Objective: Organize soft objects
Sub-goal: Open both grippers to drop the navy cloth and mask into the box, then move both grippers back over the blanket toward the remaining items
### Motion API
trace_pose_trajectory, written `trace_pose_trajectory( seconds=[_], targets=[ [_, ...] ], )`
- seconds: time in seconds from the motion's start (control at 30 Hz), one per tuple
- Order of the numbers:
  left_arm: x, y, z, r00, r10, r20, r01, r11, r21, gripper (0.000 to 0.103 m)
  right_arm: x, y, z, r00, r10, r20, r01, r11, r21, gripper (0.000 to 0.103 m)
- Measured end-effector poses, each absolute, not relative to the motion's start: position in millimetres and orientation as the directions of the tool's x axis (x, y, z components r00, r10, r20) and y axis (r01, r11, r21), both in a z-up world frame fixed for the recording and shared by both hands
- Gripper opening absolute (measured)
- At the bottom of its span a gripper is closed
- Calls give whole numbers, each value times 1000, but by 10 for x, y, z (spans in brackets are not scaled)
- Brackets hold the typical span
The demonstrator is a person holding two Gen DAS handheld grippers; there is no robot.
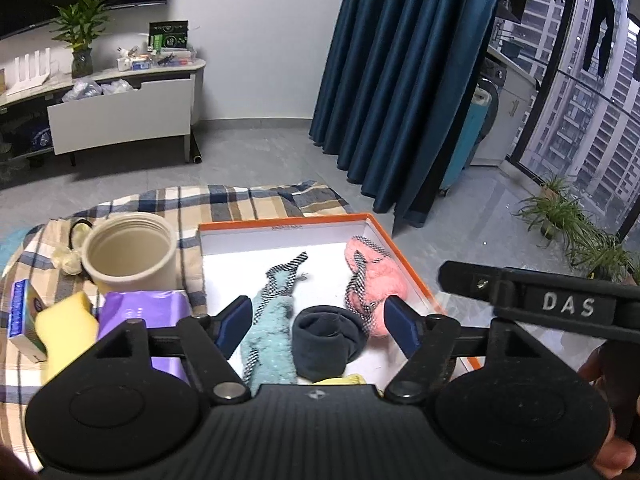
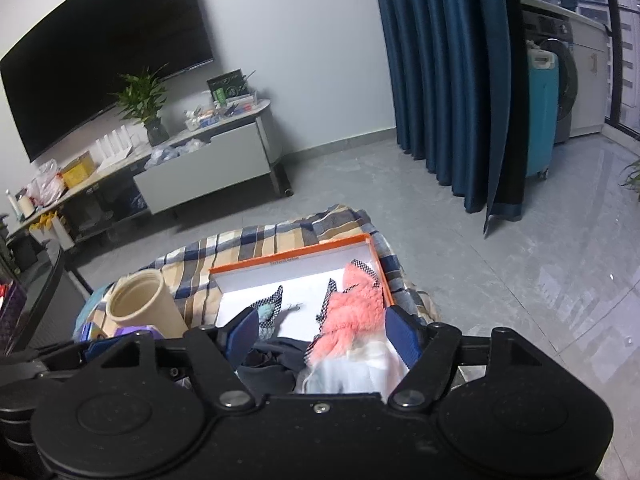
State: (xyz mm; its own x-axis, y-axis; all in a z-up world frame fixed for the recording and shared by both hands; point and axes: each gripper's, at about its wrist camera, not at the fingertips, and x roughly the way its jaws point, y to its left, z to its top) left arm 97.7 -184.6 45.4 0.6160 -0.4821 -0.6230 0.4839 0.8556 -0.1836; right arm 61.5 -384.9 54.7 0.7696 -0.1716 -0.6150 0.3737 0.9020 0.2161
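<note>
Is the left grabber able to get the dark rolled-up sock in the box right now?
Probably yes. The left gripper hangs open just above the dark sock, which lies uncovered in the orange box between the teal sock and the pink sock. Nothing blocks the way down, though those neighbours lie close.

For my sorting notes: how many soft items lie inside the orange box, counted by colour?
Left wrist view of the orange box:
Teal: 1, fuzzy sock
Pink: 1, fuzzy sock
Dark navy: 1, rolled sock
Yellow: 1, piece at the near edge, mostly hidden
Total: 4
</note>
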Motion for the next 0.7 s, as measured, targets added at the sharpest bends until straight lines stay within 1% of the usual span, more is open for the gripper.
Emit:
trace_pose_trajectory(
  seconds=[0.1,0.23,0.37,0.7],
  targets=[
    [986,-1784,478,623,-478,-619,470,862,-192,75,594,-3824,578,773,-179,-609,377,901,214,83],
    [961,-1702,529,638,-476,-606,459,866,-198,76,552,-3769,651,795,-186,-577,370,902,220,83],
    [916,-1606,589,664,-462,-588,442,877,-190,78,540,-3676,724,815,-176,-553,345,913,218,83],
    [893,-1116,648,726,-380,-574,339,923,-182,79,711,-3129,749,836,-93,-541,232,953,196,83]
  ],
)
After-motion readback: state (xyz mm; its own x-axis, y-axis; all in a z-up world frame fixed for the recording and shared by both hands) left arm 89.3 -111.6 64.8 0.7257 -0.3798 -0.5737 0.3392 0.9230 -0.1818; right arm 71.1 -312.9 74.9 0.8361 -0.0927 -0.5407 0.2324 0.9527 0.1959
